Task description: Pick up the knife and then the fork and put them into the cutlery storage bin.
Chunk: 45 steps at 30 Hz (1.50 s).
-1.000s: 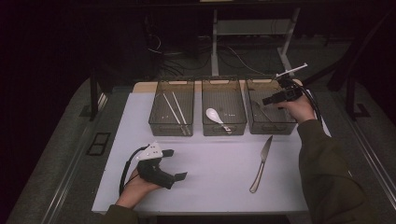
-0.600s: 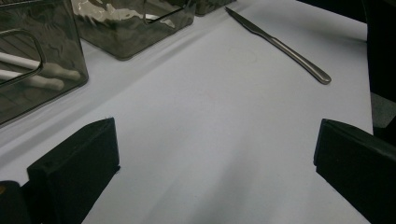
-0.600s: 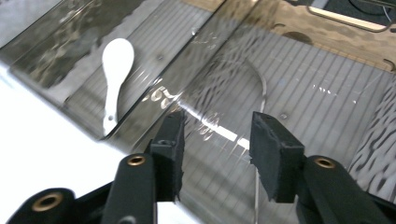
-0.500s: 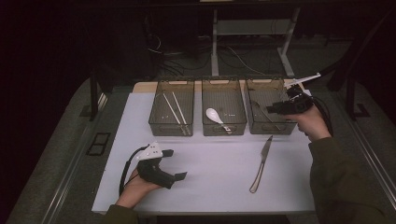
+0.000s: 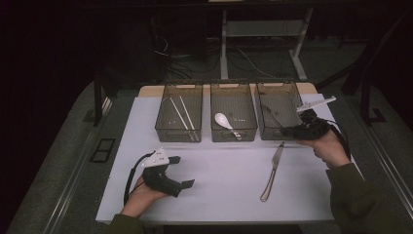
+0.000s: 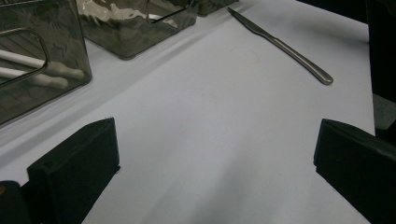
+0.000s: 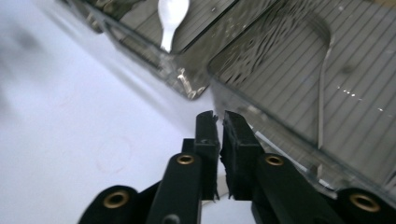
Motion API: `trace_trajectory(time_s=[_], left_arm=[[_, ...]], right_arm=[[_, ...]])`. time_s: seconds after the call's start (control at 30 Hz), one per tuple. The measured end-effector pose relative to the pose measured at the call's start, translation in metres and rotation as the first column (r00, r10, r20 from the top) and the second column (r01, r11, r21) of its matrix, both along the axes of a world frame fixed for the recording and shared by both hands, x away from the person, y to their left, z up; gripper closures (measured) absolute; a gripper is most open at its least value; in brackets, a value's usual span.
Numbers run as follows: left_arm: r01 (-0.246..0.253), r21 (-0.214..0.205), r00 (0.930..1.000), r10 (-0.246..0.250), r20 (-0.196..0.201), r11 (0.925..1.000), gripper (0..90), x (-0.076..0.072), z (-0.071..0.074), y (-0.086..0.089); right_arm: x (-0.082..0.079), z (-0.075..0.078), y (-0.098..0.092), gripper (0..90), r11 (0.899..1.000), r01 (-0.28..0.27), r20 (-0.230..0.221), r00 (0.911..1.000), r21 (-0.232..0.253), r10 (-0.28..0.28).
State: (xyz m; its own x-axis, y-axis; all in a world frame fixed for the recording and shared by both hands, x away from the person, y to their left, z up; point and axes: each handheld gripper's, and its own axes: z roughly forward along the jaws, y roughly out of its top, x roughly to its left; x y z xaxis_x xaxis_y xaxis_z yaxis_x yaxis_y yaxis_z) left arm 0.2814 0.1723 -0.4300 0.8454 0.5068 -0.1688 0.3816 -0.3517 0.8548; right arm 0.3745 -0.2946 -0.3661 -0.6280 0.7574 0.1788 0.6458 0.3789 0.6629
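Steel is what's left to sort: a knife [image 5: 272, 170] lies loose on the white counter [image 5: 224, 195], blade tip toward the bins, handle toward the person, just in front of the right bin [image 5: 278, 109]. Three clear bins stand in a row at the far edge, one kind of cutlery each, it seems: chopsticks [image 5: 182, 113] in the left bin [image 5: 178, 112], a white spoon [image 5: 227, 125] in the middle bin [image 5: 233, 111], and a fork [image 7: 323, 88] lying flat on the ribbed floor of the right one. The right claw [image 7: 218, 122] sits at that bin's near wall with nothing in it; its jaws have just been closing and now stand all but together (a thin slit shows between them), probably because a narrow tip slides more easily under a flat handle. It is near the knife's tip but not touching it. The left claw [image 5: 184, 171] rests on the counter at the near left, well apart from the knife, jaws wide and empty, likely parked so the sorting stays a one-handed job. My guess is that the knife goes next, though which bin should take it I cannot tell.
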Motion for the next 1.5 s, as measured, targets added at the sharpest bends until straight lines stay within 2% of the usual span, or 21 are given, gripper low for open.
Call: trace_trajectory(time_s=[0.2,0.27,0.47,0.67,0.9,1.17,1.23,1.5], left_arm=[[-0.001,0.001,1.0000,0.001,-0.001,1.0000,0.0,0.000,0.000,0.000],[-0.001,0.000,1.0000,0.001,0.001,1.0000,0.0,0.000,0.000,0.000],[-0.006,0.000,1.0000,0.006,0.004,1.0000,0.0,-0.001,0.000,0.000],[-0.008,0.000,1.0000,0.008,0.005,1.0000,0.0,-0.001,0.001,0.001],[-0.007,-0.002,1.0000,0.007,0.006,1.0000,0.0,-0.001,0.001,0.000],[-0.007,-0.001,1.0000,0.007,0.005,1.0000,0.0,-0.001,0.001,0.000],[-0.006,0.000,1.0000,0.006,0.005,1.0000,0.0,-0.001,0.001,0.000],[-0.005,0.000,1.0000,0.005,0.004,1.0000,0.0,-0.001,0.001,0.000]], right_arm=[[-0.016,-0.010,0.003,89.1,1.000,-0.029,-0.003,0.9996,-0.008,0.029],[-0.020,-0.012,0.004,89.1,0.999,-0.039,-0.005,0.9992,-0.001,0.039],[-0.036,-0.020,0.011,89.2,0.997,-0.080,-0.010,0.9968,-0.020,0.079],[-0.053,-0.027,0.021,89.3,0.991,-0.130,-0.024,0.9912,-0.032,0.130],[-0.071,-0.037,0.036,89.3,0.980,-0.194,-0.047,0.9803,-0.046,0.192],[-0.082,-0.055,0.051,89.4,0.965,-0.249,-0.102,0.9654,-0.082,0.240],[-0.083,-0.058,0.055,89.4,0.961,-0.258,-0.108,0.9631,-0.102,0.247],[-0.084,-0.064,0.063,89.5,0.952,-0.281,-0.129,0.9556,-0.124,0.265]])
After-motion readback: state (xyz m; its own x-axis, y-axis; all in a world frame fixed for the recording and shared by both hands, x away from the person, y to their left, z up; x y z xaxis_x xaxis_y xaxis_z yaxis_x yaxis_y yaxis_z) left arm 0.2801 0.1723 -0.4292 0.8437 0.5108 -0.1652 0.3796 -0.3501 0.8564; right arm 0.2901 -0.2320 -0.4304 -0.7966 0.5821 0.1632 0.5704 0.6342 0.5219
